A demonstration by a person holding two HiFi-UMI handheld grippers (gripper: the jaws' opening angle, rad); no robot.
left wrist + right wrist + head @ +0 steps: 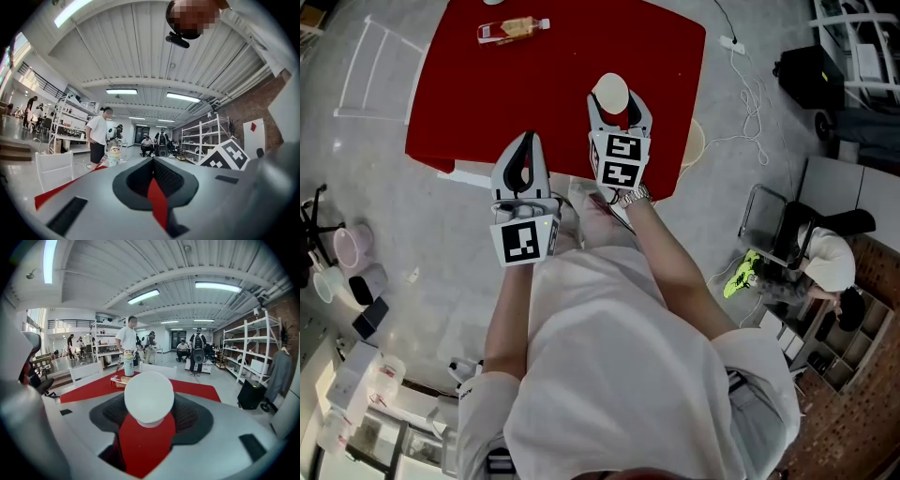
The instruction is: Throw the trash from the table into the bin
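Right tool (617,101) pinching a white cup (610,91), jaws pressed on its two sides; cup sits over the near right part of the red surface (487,103). Right gripper view: cup (149,397) fills the gap of the right tool (149,417), its round flat end facing the camera, red surface (93,387) behind and below.

Left tool (527,139) pressed together at the tips, nothing between them; it is over the near edge of the surface, just left of the right tool and nearer the person. Left gripper view: left tool (152,161) has its pads meeting, a red sliver of surface showing under them.

Snack packet (514,29) lies on the far part of the surface, well apart from both tools; also in the right gripper view (119,379), with a cartoon-figure bottle (128,363) upright just behind it.

Pale round container (695,142) on the floor at the surface's right near corner, partly hidden; cannot tell if it is the bin. White chair (375,66) left of the surface.
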